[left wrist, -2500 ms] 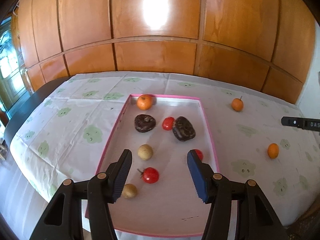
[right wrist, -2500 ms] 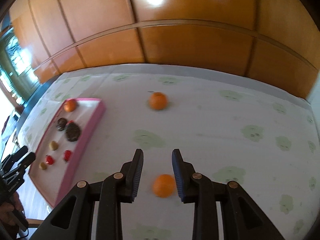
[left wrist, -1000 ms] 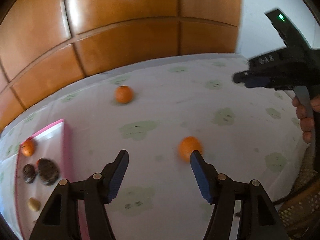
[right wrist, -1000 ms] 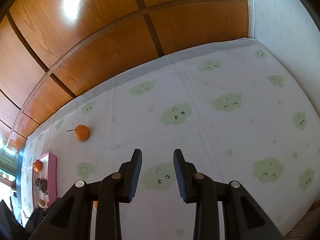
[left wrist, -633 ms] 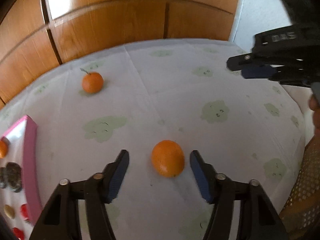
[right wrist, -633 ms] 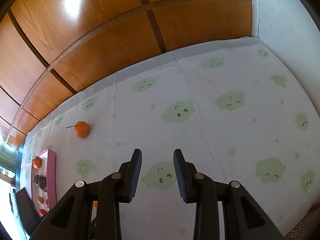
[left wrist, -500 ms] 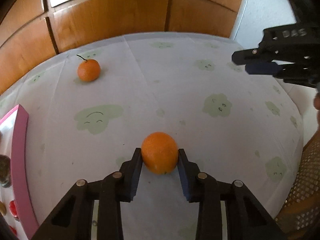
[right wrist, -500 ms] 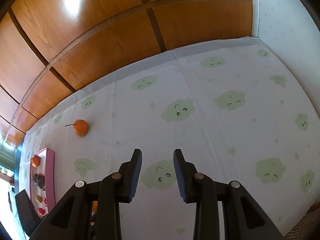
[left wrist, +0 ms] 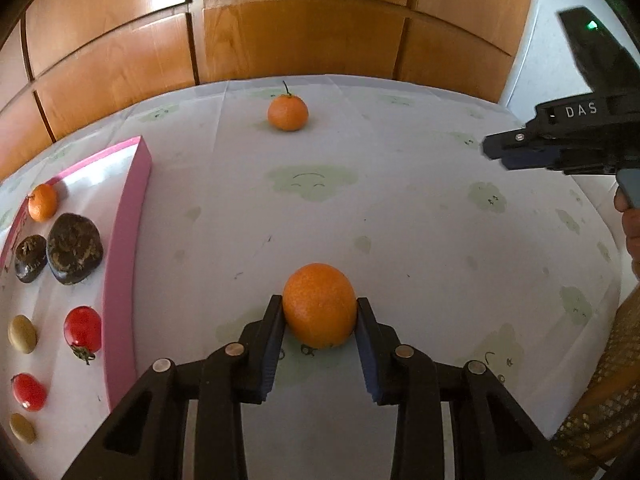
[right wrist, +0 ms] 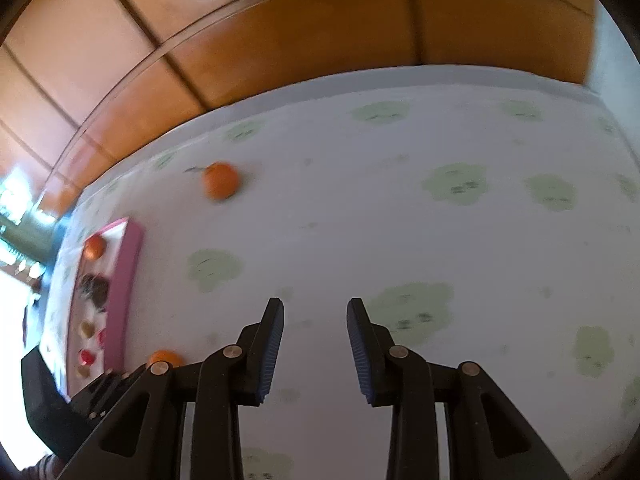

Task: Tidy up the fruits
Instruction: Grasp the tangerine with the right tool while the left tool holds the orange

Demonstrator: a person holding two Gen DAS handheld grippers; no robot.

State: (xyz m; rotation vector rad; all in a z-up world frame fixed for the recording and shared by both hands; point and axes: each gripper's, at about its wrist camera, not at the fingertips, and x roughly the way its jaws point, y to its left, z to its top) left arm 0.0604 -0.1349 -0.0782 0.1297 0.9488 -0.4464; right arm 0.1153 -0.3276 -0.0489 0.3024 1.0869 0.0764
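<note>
— Wood panelling backs a table (left wrist: 420, 216) under a white cloth with green cloud faces; what does the left wrist view give?

— Left gripper (left wrist: 320, 322) pinching an orange (left wrist: 319, 305), both pads pressed to its sides, its jaws having just closed on it; the fruit sits on the cloth near the table's near edge; a second orange with a stem (left wrist: 288, 113) lies by the far edge; a pink tray (left wrist: 126, 240) at the left edge holds a small orange, two dark lumps, red tomatoes and pale fruits; the right gripper (left wrist: 496, 152) shows sideways at the right edge.

— And the right wrist view?

— Blurred; right gripper (right wrist: 315, 334) with a narrow gap between the pads and nothing in it, over bare cloth; stemmed orange (right wrist: 220, 180) towards the far edge; tray (right wrist: 128, 280) at the left.
</note>
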